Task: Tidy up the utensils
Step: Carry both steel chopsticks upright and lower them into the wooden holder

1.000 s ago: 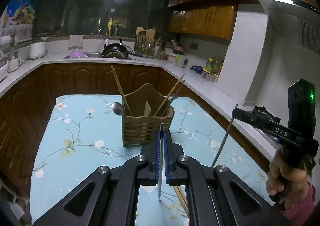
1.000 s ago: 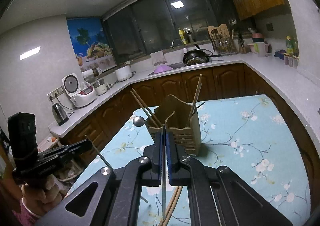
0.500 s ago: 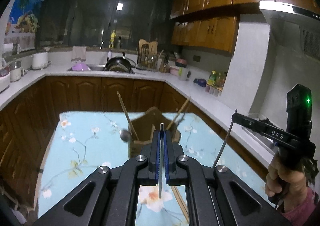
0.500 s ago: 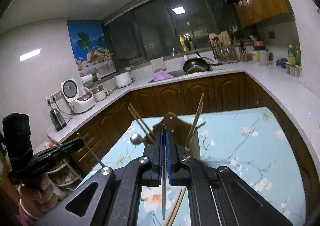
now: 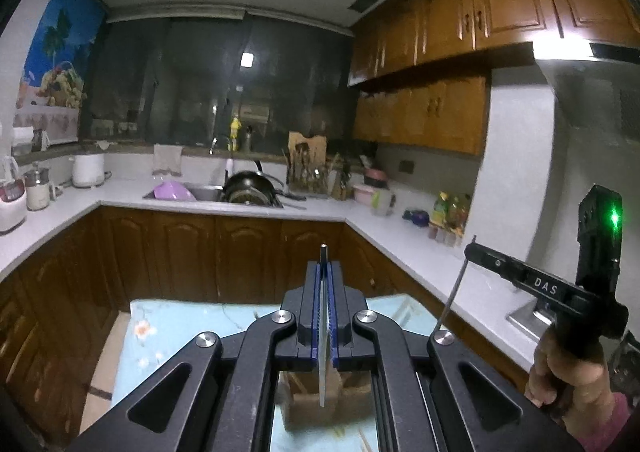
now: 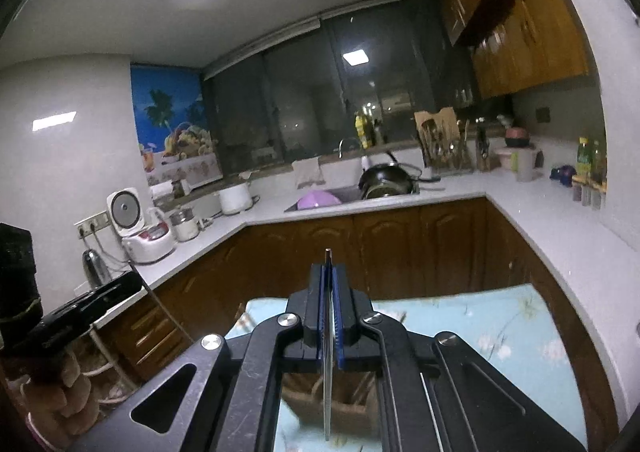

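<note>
My left gripper [image 5: 323, 270] is shut on a thin metal utensil handle [image 5: 322, 352] that runs down between its jaws. My right gripper [image 6: 328, 272] is shut on a similar thin metal utensil [image 6: 327, 372]. The wooden utensil holder [image 5: 312, 396] sits on the floral tablecloth [image 5: 180, 336], low in both views and mostly hidden behind the gripper bodies; it also shows in the right wrist view [image 6: 332, 408]. The right gripper also shows at the right of the left wrist view [image 5: 472, 248], its utensil [image 5: 454, 292] hanging down. The left gripper shows at the left edge of the right wrist view [image 6: 132, 280].
A white counter [image 5: 400, 236] wraps around the table, with brown cabinets [image 5: 240, 252] below. A sink with a black pan [image 5: 250, 192] and a purple bowl [image 5: 174, 190] lies at the back. A rice cooker [image 6: 136, 228] stands on the left counter.
Both grippers have tilted up and risen over the holder. The wooden holder has dropped from the middle of each view to below the jaws. Both stay shut on their utensils.
</note>
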Tool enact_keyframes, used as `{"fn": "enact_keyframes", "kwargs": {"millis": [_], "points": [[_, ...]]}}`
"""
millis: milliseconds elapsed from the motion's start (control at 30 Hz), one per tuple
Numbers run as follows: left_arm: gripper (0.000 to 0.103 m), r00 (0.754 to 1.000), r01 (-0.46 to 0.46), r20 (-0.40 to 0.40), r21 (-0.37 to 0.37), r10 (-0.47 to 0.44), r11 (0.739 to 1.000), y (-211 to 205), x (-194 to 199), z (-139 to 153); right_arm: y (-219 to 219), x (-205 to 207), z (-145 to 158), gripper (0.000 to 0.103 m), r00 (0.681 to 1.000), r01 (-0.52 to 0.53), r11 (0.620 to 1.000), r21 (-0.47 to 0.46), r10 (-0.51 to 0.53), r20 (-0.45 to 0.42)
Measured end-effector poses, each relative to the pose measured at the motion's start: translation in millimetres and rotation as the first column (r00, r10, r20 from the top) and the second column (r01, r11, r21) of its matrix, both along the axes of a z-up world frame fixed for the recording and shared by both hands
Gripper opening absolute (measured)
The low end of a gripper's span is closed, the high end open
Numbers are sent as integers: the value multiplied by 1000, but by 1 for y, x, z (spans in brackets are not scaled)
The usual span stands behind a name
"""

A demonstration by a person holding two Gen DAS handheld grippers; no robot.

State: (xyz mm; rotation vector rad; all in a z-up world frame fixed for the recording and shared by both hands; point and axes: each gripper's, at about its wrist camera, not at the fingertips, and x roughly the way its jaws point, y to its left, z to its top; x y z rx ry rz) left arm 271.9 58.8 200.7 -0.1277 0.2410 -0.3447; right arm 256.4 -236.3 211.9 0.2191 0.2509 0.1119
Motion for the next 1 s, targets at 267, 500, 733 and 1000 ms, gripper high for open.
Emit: {"fn": "enact_keyframes", "kwargs": {"millis": [267,500,733,1000], "points": [[1,998,-49,-31,-19,48,999,-14,52,-37,-6,45,-24,4,999,35,999,25,-35,-6],[1,990,-73,-121,-21,69,997,-36,90,-88,-5,59,-78,4,997,60,997,50,-58,-44],[1,981,-74,-182,-5,72,997,-52,112,-109,-7,60,-112,4,993,70,996,60,-64,-98],[1,979,-92,-181,22,94,996,-52,118,-89,-9,61,-109,4,992,70,996,57,-64,-107]]}}
